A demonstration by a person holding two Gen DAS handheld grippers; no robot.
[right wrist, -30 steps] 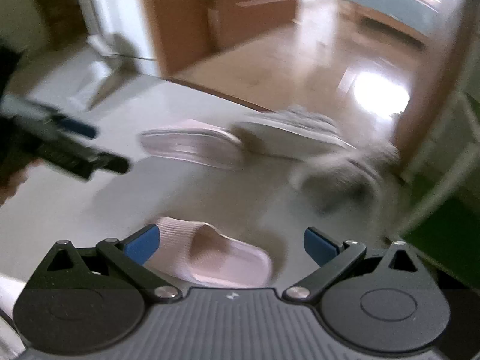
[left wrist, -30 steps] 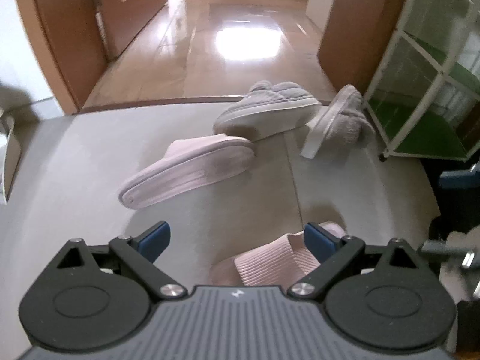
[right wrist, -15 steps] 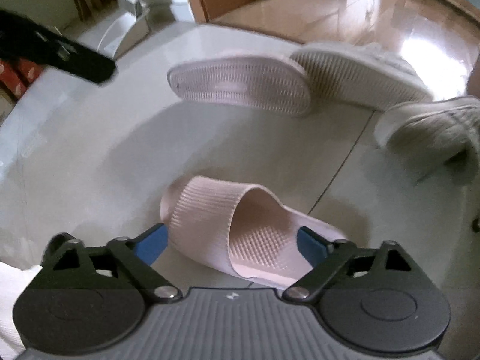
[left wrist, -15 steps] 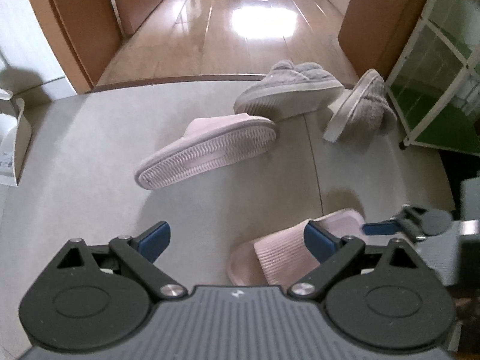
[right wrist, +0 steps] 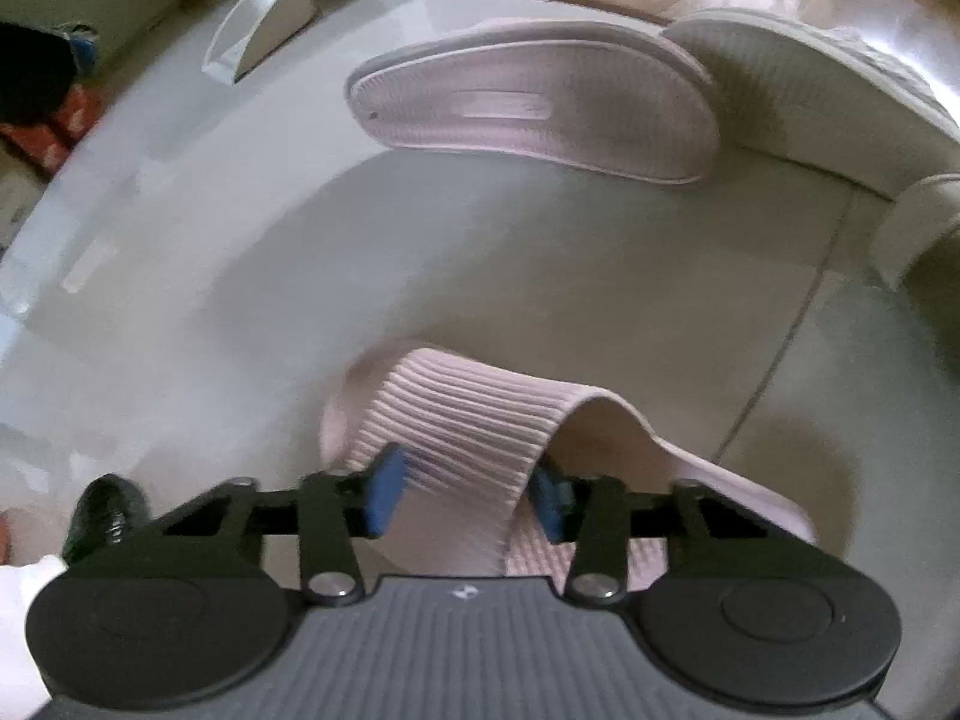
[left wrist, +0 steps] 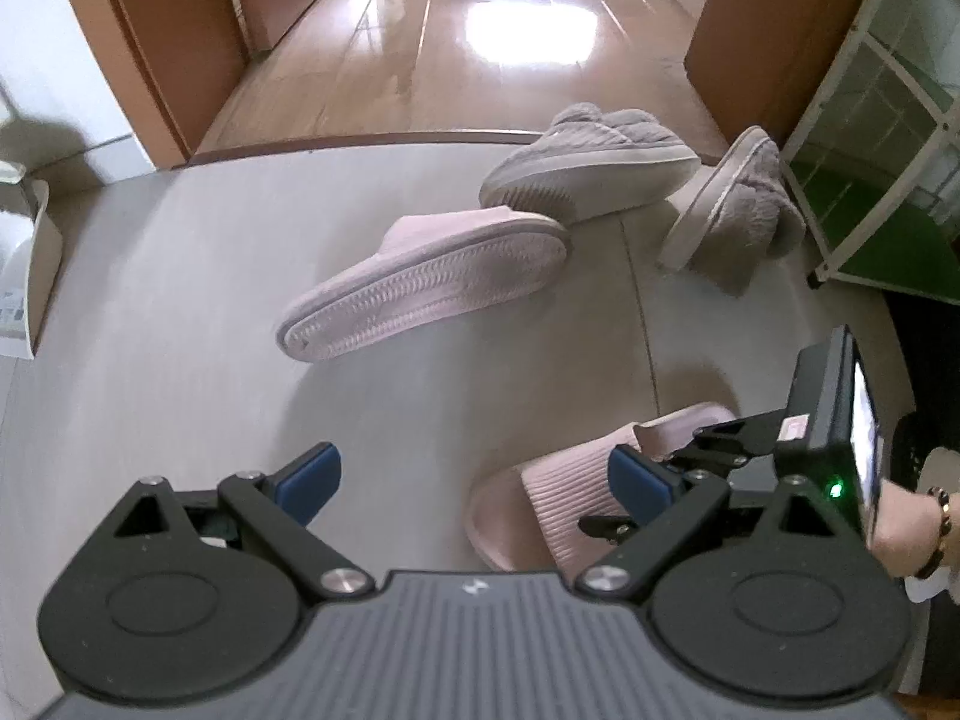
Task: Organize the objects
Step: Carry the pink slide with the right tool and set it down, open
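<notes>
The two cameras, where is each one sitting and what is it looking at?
Left wrist: on the left tongs, open, looking down over the grey floor at the slippers; a hand shows at right.
Right wrist: on the right tongs, looking down as they close around the ribbed pink slide's strap.
Shared: that slide and the overturned pink slipper.
</notes>
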